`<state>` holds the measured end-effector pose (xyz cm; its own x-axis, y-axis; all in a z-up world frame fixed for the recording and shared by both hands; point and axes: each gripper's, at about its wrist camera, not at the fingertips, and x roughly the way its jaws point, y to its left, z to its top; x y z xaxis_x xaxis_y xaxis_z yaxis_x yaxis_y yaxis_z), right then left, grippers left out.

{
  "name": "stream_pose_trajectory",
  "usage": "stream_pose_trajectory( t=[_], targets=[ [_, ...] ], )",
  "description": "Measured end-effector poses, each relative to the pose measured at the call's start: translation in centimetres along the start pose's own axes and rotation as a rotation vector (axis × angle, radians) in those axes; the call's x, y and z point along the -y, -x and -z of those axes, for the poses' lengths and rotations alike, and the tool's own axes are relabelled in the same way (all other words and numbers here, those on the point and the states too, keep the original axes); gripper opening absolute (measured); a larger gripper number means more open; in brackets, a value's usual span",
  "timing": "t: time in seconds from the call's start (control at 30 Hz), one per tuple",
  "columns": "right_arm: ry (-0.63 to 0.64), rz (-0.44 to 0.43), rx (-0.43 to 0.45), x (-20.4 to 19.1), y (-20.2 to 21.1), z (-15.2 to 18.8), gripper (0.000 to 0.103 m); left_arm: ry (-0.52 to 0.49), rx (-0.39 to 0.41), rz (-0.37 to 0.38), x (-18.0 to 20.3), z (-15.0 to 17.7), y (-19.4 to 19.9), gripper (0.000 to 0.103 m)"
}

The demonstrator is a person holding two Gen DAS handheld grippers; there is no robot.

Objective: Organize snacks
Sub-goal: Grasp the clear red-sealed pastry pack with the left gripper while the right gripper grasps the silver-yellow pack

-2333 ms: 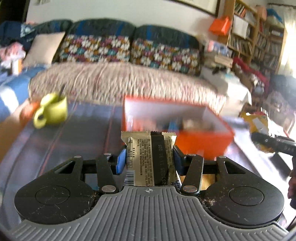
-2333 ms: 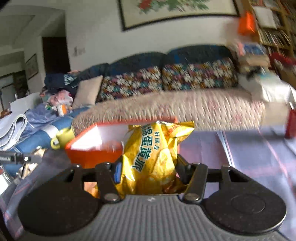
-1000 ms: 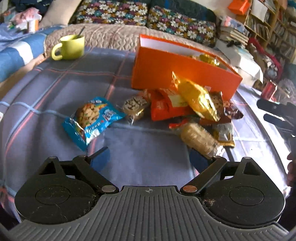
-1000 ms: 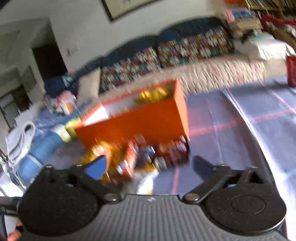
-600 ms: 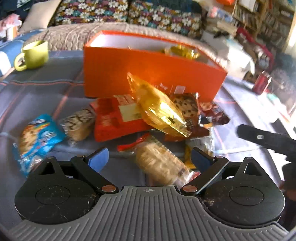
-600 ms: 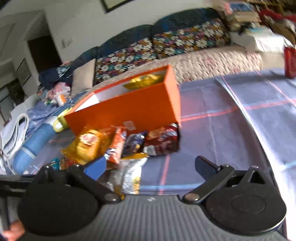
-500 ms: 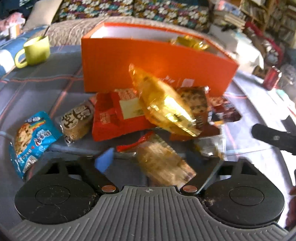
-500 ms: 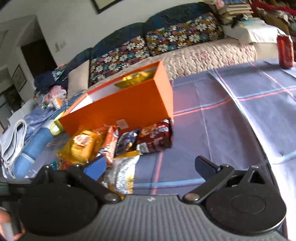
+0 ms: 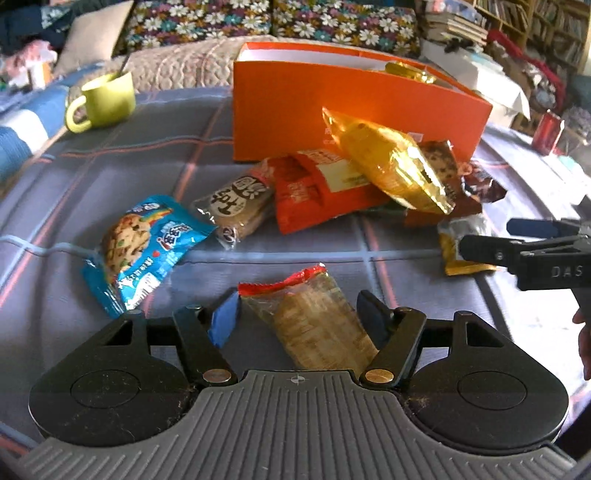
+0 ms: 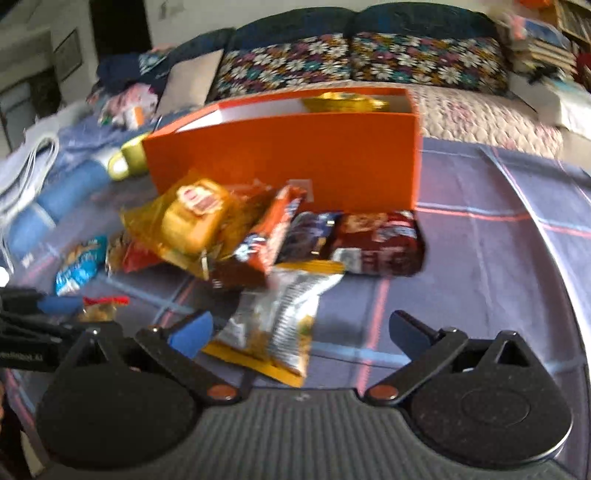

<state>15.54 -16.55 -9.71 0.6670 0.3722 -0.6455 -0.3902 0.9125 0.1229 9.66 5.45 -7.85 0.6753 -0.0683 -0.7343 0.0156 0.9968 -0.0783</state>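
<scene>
Low in the frame, the left gripper has just squeezed in around the cracker pack, nearly pinching it, while the right gripper hangs wide over the silver bag, so both go next into the orange box.

A dark blue sofa runs along the far side of the room, its back lined with floral cushions and its seat covered by a pale quilted throw. A plain beige pillow leans at its left end beside heaped clothes. To the far right stand wooden bookshelves crammed with books. The far wall is white, with a dark doorway to the left. Nearer lies a grey-blue checked tablecloth with red lines, lit by bright daylight.
</scene>
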Motion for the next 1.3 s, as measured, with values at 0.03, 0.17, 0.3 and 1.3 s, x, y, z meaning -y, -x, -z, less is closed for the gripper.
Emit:
stream_pose_trajectory(
  t=[0.03, 0.17, 0.3, 1.3],
  targets=[
    [0.014, 0.007, 0.001, -0.3, -0.2, 0.0, 0.101, -0.004, 0.001, 0.0, 0.0, 0.2, 0.0, 0.044],
    [0.056, 0.047, 0.012, -0.9, -1.0, 0.2, 0.099, -0.004, 0.005, 0.007, 0.2, 0.6, 0.1, 0.051],
    [0.059, 0.077, 0.033, -0.6, -1.0, 0.0, 0.094, -0.001, 0.005, 0.015, 0.3, 0.8, 0.2, 0.054],
    [-0.004, 0.195, 0.01, 1.9, 1.3, 2.4, 0.102, -0.046, -0.027, -0.025, 2.4, 2.4, 0.9, 0.079]
  ],
)
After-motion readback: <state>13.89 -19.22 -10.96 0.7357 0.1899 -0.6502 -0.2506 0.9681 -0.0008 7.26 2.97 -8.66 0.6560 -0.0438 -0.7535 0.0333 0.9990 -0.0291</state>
